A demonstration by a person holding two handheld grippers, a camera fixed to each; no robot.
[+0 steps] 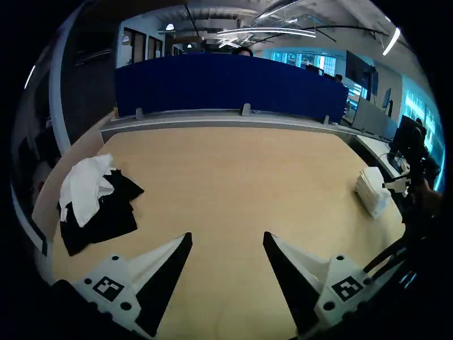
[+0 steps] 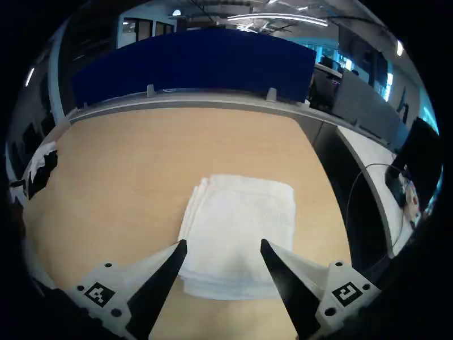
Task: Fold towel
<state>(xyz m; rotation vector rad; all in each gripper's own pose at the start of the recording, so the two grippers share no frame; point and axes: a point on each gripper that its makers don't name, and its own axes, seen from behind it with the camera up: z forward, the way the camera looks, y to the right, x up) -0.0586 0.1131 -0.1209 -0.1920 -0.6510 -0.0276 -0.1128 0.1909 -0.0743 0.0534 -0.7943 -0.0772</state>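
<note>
A folded white towel lies flat on the wooden table, straight ahead of my right gripper. That gripper is open, its fingers hovering over the towel's near edge with nothing held. The left gripper view catches the same folded towel at the table's right edge. My left gripper is open above bare wood, holding nothing. A heap of white and black cloths lies to its left.
A blue partition runs along the table's far edge. The cloth heap appears at the far left in the right gripper view. A neighbouring desk with cables and a dark monitor stands to the right.
</note>
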